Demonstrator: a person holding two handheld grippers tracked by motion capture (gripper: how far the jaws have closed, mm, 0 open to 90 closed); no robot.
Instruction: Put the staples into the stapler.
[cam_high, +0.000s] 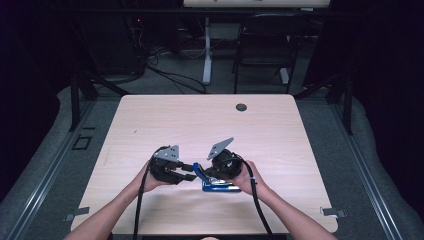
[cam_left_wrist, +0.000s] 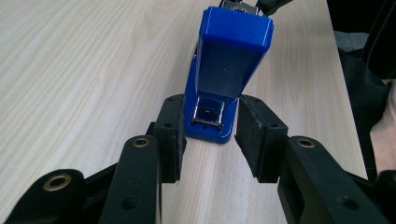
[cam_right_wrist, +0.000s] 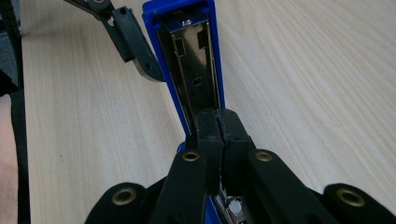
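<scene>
From above, both forearms reach in over the table's (cam_high: 150, 120) near edge, the left gripper (cam_high: 189, 173) and right gripper (cam_high: 212, 175) meeting at a blue stapler (cam_high: 214, 186) there. In the left gripper view, parted jaws flank the stapler's front end, not pressing it. In the right gripper view, the jaws are pinched together against the raised stapler's metal underside.

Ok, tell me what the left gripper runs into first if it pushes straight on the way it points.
Most likely the blue stapler: its front end sits right ahead of the left gripper, roughly level with the open jaw tips. How near the pads are is hard to judge.
</scene>
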